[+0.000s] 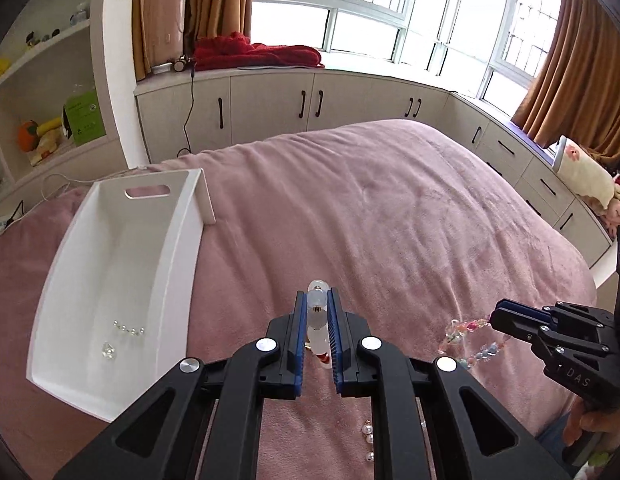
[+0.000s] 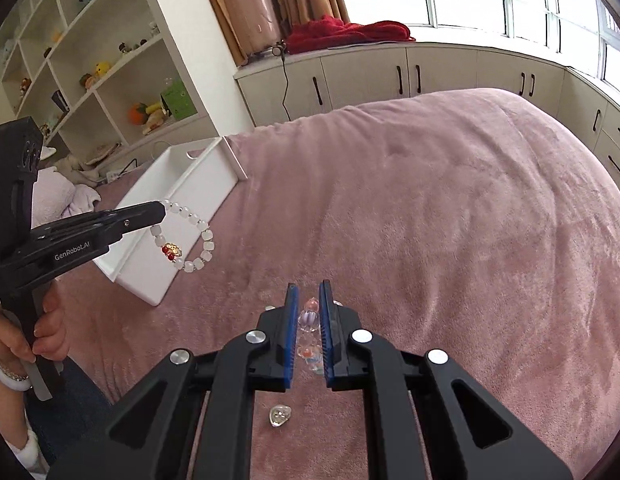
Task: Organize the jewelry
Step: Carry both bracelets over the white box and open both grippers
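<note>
While both grippers hold bracelets, a white rectangular plastic bin (image 1: pixel 109 280) rests on the pink plush bed (image 1: pixel 390 208).
Left gripper (image 1: pixel 318 308) fingers clench a white beaded bracelet (image 2: pixel 185 236); right gripper (image 2: pixel 308 312) fingers clench a multicoloured glass-bead bracelet (image 1: pixel 470 340).

You had the bin (image 1: pixel 121 276) on the bed (image 1: pixel 390 208) toward its left edge, two small pieces (image 1: pixel 127 330) inside at its near end. A bead strand (image 1: pixel 368 436) lay on the bed right of the bin, nearer you.
</note>
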The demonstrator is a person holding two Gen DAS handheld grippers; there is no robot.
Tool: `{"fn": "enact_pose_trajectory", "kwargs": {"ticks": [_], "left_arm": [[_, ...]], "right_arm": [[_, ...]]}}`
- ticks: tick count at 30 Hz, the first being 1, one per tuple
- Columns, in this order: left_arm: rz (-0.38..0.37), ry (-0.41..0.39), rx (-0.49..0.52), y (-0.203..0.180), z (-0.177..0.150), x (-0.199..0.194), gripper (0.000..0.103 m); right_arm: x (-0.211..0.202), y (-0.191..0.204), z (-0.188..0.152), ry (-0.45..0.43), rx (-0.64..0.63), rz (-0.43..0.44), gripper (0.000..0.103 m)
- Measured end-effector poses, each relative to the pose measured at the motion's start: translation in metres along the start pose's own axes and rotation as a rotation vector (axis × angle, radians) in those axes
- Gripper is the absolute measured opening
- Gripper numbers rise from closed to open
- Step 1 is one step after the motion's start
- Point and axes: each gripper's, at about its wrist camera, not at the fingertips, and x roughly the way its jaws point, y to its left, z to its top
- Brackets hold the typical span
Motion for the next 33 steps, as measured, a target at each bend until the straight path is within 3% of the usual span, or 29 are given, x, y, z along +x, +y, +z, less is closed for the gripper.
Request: {"fn": "enact_pose_trajectory", "kwargs": {"ticks": [8, 14, 23, 33], "left_arm": [[0.043, -0.072, -0.004, 0.025, 0.025, -0.049, 0.015], [0.141, -0.11, 0.018, 0.054, 0.033, -0.074, 0.015], [0.215, -0.07, -0.034, 0.124, 0.033, -0.075, 0.015], [0.23, -0.007, -0.155, 0.193, 0.014, -0.055, 0.015]], "right_arm": [[-0.001, 0.042, 0.04, -0.044, -0.108, 0.042, 0.011], [0.007, 0.084, 0.071, -0.065, -0.171, 0.108, 0.011], [0.041, 0.16, 0.108, -0.035, -0.3, 0.168, 0.011], [0.091, 0.217, 0.127, 0.017, -0.334, 0.229, 0.011]]}}
